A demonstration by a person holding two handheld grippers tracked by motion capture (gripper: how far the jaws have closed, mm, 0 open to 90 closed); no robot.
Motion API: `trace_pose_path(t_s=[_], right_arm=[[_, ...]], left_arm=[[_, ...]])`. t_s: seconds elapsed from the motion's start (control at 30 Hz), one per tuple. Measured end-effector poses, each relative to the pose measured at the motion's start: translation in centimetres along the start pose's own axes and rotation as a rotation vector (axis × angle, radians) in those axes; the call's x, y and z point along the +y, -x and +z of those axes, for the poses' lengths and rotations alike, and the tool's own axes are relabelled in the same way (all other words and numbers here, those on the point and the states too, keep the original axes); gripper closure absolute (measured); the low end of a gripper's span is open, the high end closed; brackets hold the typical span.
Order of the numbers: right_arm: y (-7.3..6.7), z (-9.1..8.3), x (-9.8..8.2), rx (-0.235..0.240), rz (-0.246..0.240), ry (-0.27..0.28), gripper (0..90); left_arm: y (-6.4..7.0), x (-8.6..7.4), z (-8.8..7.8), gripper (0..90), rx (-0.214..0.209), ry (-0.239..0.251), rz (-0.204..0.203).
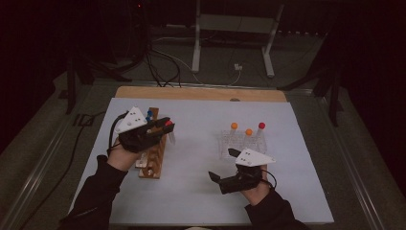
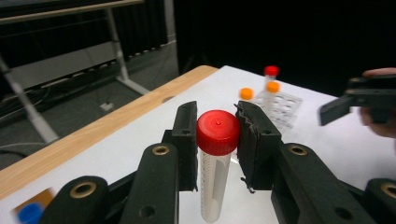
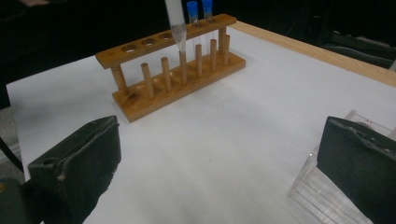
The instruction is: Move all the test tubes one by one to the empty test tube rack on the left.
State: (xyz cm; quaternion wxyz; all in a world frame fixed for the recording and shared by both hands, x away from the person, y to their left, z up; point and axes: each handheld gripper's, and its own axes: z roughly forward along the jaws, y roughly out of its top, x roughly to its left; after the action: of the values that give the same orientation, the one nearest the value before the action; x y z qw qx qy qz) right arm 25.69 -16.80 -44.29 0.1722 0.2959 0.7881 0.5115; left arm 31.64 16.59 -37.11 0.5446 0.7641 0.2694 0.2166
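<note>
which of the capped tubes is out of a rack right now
The red-capped clear plastic tube, clamped at its cap between the left gripper's jaws above the wooden rack. The blue-capped and orange-capped tubes stand in racks.

Black claws: left claw (image 1: 165, 125), right claw (image 1: 221, 165), each topped with a dotted grey triangular plate, brass-ringed holes, black cables, dark long sleeves.

Red-capped clear tube (image 2: 215, 158), black fingers (image 2: 187, 140) — tan wood rack (image 3: 173, 79) w/ blue caps (image 3: 192, 6), white mat (image 1: 201, 158).

Left claw (image 1: 165, 125) clamped and raised; right claw (image 1: 221, 165) spread wide, held low.
</note>
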Motion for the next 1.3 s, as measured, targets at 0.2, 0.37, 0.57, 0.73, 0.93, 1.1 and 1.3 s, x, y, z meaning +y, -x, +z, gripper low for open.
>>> trace_pose_path(t_s=[0.2, 0.37, 0.57, 0.73, 0.93, 1.1, 1.3], right_arm=[[0.0, -0.1, 0.0, 0.007, -0.001, 0.005, 0.0], [0.1, -0.1, -0.1, 0.011, -0.002, 0.007, 0.0], [0.1, 0.0, -0.1, 0.016, -0.003, 0.004, 0.0], [0.0, 0.0, -0.2, 0.021, -0.003, 0.001, 0.0], [0.0, 0.1, -0.2, 0.024, -0.003, -0.002, 0.0], [0.0, 0.1, -0.2, 0.029, -0.005, -0.004, 0.0], [0.0, 0.1, -0.3, 0.031, -0.004, -0.005, 0.0]], left_arm=[[-2.0, -0.5, -0.9, 71.4, 0.081, -0.006, -0.021], [-3.6, -1.1, -1.5, 71.4, 0.137, -0.008, -0.039], [-5.4, -1.8, -2.0, 71.4, 0.202, 0.002, -0.071], [-6.5, -2.8, -2.0, 71.4, 0.235, 0.001, -0.109], [-7.1, -3.9, -1.1, 71.4, 0.232, -0.026, -0.133], [-7.1, -4.6, -0.3, 71.4, 0.227, -0.064, -0.138], [-6.7, -5.4, 0.8, 71.4, 0.223, -0.117, -0.115]])
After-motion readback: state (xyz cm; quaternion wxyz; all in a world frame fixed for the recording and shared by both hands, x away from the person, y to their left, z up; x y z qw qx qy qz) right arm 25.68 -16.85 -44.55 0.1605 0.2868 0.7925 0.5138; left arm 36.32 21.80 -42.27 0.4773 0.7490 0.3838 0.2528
